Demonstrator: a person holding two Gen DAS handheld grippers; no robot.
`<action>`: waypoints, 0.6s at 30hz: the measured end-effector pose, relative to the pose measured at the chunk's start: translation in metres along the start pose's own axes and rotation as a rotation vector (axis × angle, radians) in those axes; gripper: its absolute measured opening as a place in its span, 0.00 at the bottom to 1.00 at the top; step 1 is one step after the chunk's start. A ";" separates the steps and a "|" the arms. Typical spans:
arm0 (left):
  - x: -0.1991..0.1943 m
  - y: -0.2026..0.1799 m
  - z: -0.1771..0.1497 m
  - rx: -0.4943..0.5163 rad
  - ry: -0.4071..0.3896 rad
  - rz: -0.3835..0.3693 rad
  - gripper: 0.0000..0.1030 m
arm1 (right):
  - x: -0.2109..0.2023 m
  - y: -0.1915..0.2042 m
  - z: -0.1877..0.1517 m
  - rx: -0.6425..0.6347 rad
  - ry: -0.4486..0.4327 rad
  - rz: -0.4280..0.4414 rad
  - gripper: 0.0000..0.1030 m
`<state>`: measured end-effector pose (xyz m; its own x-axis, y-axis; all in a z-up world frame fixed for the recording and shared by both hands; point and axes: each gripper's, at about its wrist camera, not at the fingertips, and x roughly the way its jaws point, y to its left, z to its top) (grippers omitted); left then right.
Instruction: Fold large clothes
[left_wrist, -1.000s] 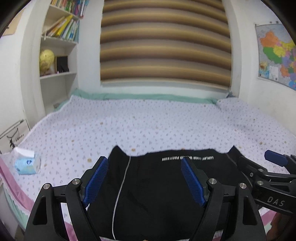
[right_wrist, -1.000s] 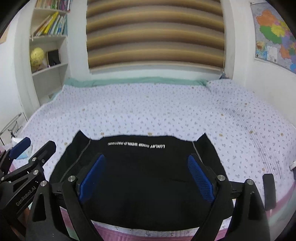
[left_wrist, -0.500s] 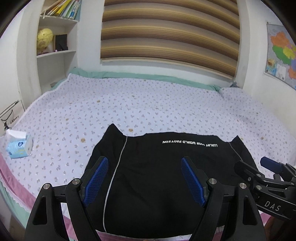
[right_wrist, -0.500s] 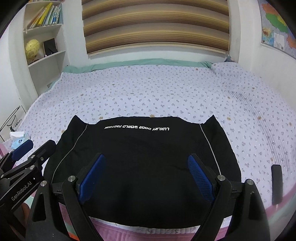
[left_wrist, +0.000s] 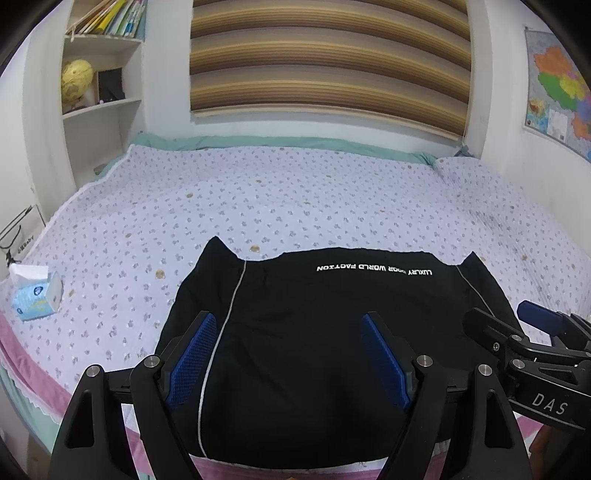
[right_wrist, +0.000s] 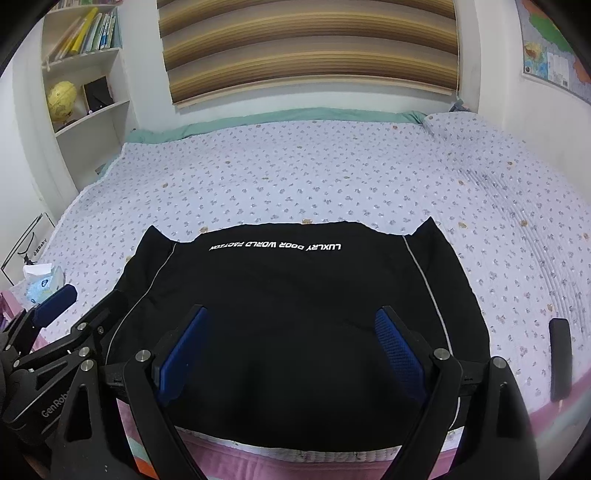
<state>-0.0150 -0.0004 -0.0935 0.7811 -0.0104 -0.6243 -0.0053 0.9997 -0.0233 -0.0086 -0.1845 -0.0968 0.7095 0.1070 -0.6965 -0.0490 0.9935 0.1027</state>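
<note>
Black garment | flat on floral bedspread | striped blind behind

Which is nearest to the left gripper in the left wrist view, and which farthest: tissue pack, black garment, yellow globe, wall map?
From the left gripper, nearest first:
1. Black garment, directly beneath the open jaws.
2. Tissue pack, left, near the bed edge.
3. Yellow globe on the left shelf and wall map at right: too close to call.

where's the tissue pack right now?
The tissue pack lies on the bed near its left edge in the left wrist view, left of the black garment; in the right wrist view it peeks out behind the left gripper.
</note>
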 end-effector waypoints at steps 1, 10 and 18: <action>0.001 0.000 0.000 0.002 0.004 0.000 0.79 | 0.000 0.001 -0.001 -0.002 0.003 0.000 0.89; 0.006 -0.003 -0.003 0.016 0.031 -0.001 0.79 | 0.000 0.004 -0.002 -0.009 0.005 -0.003 0.89; 0.009 -0.003 -0.004 0.021 0.047 -0.007 0.79 | 0.001 0.004 -0.002 -0.009 0.016 -0.001 0.89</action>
<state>-0.0104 -0.0041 -0.1020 0.7511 -0.0177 -0.6600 0.0131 0.9998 -0.0119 -0.0095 -0.1800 -0.0990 0.6986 0.1065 -0.7076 -0.0544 0.9939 0.0960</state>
